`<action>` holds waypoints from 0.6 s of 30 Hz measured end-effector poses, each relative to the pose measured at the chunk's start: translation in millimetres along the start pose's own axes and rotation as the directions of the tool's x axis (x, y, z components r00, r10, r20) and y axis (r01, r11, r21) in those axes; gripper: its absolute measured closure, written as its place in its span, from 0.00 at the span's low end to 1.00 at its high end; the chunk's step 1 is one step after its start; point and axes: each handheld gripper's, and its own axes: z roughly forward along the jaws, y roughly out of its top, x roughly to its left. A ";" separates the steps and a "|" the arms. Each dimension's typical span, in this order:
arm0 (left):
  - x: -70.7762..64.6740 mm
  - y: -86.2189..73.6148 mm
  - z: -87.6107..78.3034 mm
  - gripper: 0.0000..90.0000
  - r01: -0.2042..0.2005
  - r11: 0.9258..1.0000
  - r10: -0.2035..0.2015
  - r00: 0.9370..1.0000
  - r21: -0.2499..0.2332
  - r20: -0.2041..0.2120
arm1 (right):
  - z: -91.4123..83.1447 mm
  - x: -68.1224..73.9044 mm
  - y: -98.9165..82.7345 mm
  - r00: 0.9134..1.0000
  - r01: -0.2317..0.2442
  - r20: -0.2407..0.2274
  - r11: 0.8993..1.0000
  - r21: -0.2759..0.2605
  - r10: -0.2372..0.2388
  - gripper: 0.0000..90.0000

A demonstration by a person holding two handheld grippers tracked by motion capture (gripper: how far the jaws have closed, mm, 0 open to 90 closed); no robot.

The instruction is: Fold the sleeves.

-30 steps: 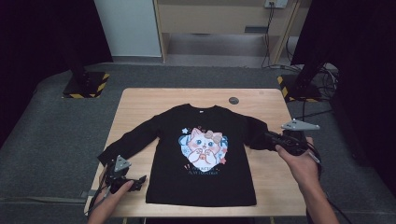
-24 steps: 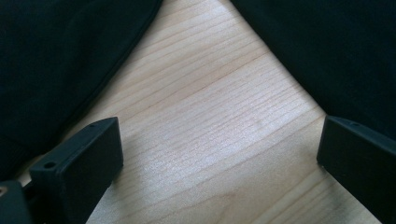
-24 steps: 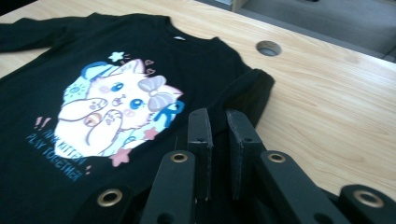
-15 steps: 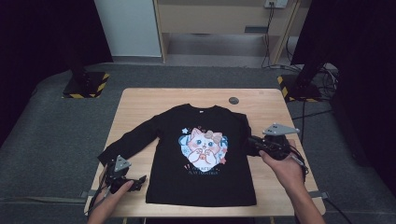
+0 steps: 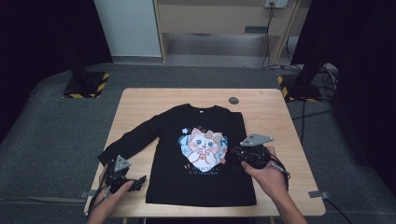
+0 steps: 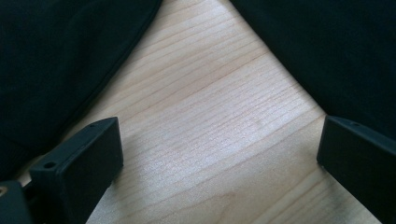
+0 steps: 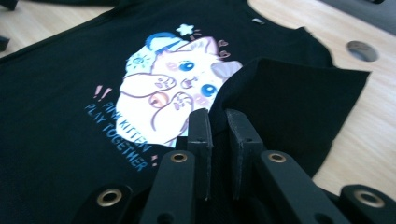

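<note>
— Surface and room?
— Wooden table point(image 5: 275, 116), pale grain, on grey carpet; black curtains either side, yellow-black striped stand bases, a small dark disc point(image 5: 234, 100) near the far edge

— Writing?
— Black sweatshirt point(image 5: 201, 186) lies flat at the table's middle, cat print point(image 5: 201, 144) captioned "PINK KITTEN PLAY TOGETHER"

— Claws?
— Right gripper point(image 7: 218, 122) clenched on the folded-over sleeve point(image 7: 280, 102), over the print's right edge. Left gripper point(image 6: 219, 154) released, jaws wide over bare wood between the other sleeve and the hem
</note>
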 end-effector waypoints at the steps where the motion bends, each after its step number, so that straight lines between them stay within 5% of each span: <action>1: 0.0 0.0 0.0 0.00 0.000 1.000 0.000 1.000 0.000 0.000 | 2.1 2.0 -0.5 1.000 0.007 -0.004 1.000 0.004 -0.007 0.90; 10: 0.1 0.0 0.0 0.00 -0.001 1.000 0.001 1.000 0.000 0.001 | 15.4 13.9 -3.7 0.999 0.037 -0.021 0.998 0.043 -0.036 0.89; 18: 0.1 0.0 0.0 0.00 -0.001 1.000 0.001 1.000 0.000 0.001 | 19.0 22.9 -3.5 0.997 0.040 -0.074 0.999 0.026 -0.038 0.72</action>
